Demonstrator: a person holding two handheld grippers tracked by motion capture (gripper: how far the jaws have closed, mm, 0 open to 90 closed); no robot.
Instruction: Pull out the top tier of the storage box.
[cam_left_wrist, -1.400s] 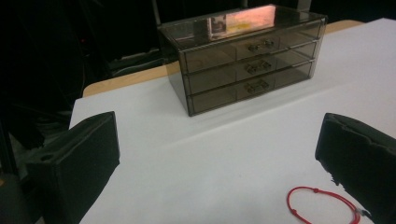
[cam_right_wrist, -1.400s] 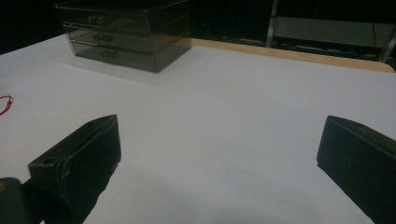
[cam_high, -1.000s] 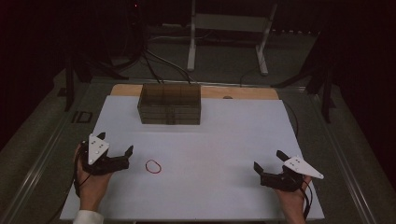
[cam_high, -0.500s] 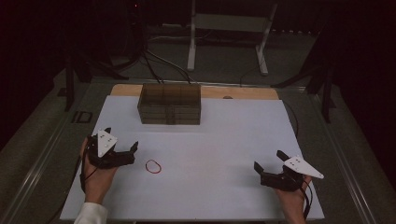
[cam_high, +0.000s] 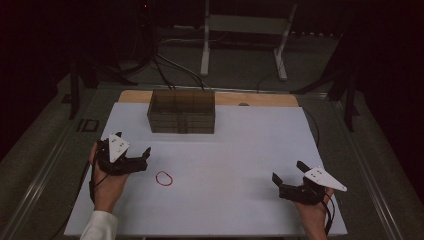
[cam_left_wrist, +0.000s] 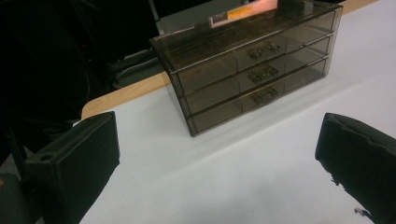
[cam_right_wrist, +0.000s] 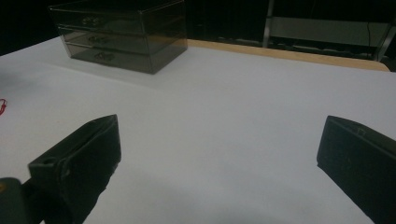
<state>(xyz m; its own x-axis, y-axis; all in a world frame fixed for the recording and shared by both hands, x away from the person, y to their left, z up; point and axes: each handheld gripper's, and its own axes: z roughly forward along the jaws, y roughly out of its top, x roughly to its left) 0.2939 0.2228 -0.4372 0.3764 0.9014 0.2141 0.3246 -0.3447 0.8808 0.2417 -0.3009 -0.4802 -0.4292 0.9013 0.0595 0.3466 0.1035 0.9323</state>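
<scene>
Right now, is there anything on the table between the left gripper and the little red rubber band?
No. In the high view, only bare white table lies between the left gripper and the red rubber band.

Smoky clear plastic drawer unit (cam_left_wrist: 252, 70), prob. rubber band (cam_high: 164, 178), matt white tabletop (cam_high: 250, 150).

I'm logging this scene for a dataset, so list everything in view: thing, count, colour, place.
rubber band: one, red, on the white sheet, just right of the left gripper.
drawer unit: one, smoky clear plastic, three drawers, all shut, at the far middle of the sheet.
white sheet: one, covers most of the table.
table: one, wooden edge showing at the far side.
metal stand: one, pale, on the floor beyond the table.
left gripper: one, black, jaws open, near left.
right gripper: one, black, jaws open, near right.
hands: two, one per gripper.
</scene>
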